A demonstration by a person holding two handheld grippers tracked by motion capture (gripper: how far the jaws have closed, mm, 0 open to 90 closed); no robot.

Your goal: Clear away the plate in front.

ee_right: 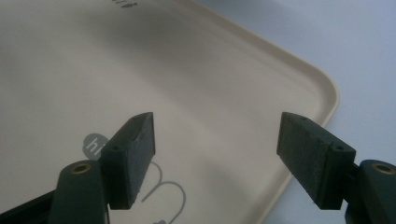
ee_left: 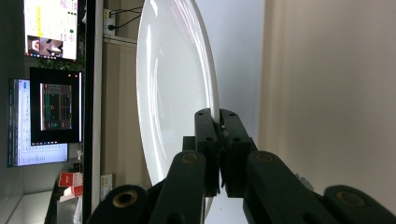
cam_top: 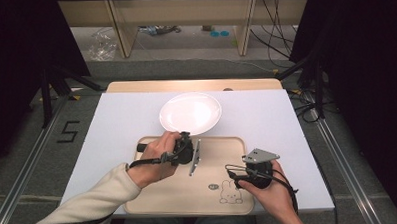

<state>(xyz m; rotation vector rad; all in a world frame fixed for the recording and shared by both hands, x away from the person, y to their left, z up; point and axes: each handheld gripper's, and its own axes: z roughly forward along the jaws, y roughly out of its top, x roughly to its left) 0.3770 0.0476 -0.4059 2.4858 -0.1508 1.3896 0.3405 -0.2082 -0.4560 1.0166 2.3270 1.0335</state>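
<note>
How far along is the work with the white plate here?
Done: the left tongs are shut on the white plate's rim. In hand: that grip, plate lying beyond the tray. Left: any move; right tongs hang open over the tray.

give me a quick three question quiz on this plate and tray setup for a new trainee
1. True or false: the left tool is shut on the rim of the round white ceramic plate.
2. Which tool hangs with open jaws above the beige rectangular plastic tray?
A. the left tool
B. the right tool
C. both
3. Fill in: the drawing printed near the tray's front right corner is a ____.

Key
1. True: in the left gripper view the jaws pinch the plate's edge.
2. B: in the right gripper view the jaws stand wide apart with nothing between them.
3. Rabbit.
</note>
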